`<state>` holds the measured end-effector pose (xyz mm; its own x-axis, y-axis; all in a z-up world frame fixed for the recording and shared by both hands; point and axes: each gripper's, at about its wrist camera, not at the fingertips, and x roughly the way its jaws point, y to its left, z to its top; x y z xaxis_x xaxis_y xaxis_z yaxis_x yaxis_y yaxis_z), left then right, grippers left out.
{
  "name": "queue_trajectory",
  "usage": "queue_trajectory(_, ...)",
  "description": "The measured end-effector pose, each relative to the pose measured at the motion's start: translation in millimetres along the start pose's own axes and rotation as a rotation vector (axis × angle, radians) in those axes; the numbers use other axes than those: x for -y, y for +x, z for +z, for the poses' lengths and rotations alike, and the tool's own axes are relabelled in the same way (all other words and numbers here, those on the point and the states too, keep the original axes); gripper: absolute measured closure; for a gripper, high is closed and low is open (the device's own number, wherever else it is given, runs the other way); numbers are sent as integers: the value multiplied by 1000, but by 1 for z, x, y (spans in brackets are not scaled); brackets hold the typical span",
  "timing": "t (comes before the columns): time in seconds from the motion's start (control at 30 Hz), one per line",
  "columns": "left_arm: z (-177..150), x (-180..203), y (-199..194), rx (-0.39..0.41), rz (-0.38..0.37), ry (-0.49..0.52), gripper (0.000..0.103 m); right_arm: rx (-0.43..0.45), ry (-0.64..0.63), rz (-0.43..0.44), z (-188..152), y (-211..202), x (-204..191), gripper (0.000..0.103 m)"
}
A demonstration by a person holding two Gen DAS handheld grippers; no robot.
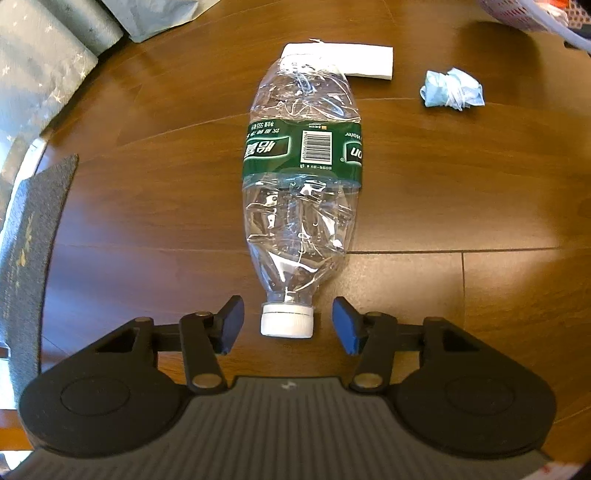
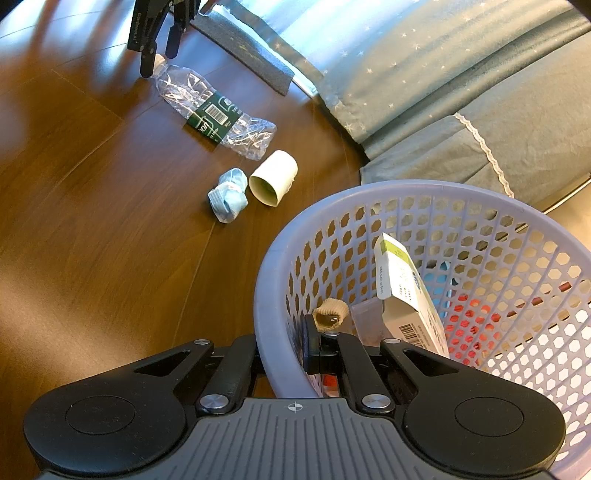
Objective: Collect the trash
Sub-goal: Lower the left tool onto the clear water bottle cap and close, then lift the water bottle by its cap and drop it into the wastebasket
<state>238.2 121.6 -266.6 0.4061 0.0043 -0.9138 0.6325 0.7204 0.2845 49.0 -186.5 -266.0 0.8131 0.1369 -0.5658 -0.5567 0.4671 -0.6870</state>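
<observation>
A crushed clear bottle (image 1: 303, 155) with a green label lies on the brown wood floor, its white cap (image 1: 287, 320) pointing at me. My left gripper (image 1: 288, 325) is open, one blue pad on each side of the cap with a small gap on both sides. The right wrist view shows that gripper (image 2: 159, 62) from afar, over the bottle (image 2: 214, 110). Beyond the bottle lie a white paper tube (image 1: 354, 61) (image 2: 275, 177) and a crumpled blue wad (image 1: 452, 92) (image 2: 228, 195). My right gripper (image 2: 282, 350) is shut on the wall of the lilac mesh basket (image 2: 266, 280).
The basket holds a white-and-green carton (image 2: 402, 291) and other scraps. A grey-blue starred curtain (image 2: 424, 74) hangs to the floor along one side, with a grey mat (image 2: 247, 55) (image 1: 33, 229) in front of it. The basket's edge (image 1: 517, 14) shows at the left view's top right.
</observation>
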Motion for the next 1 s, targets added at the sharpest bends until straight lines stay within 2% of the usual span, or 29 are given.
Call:
queue_trajectory(0.17, -1, -5, 4, -10, -15, -37, 58, 0, 0, 0, 0, 0, 0, 101)
queue_trajectory(0.37, -2, -10, 7, -19, -40, -81, 69, -1, 1, 0, 0, 0, 0, 101)
queue_trajectory(0.5, -1, -10, 8, -27, -43, -79, 74, -1, 1, -1, 0, 0, 0, 101)
queue_trajectory(0.6, 0, -9, 7, -37, -42, -72, 75, -1, 2, -1, 0, 0, 0, 101)
queue_trajectory(0.77, 2, -3, 4, -83, -22, -4, 75, -2, 2, 0, 0, 0, 0, 101)
queue_trajectory(1.0, 14, 6, -20, -109, 29, 165, 75, -4, 8, 0, 0, 2, 2, 101)
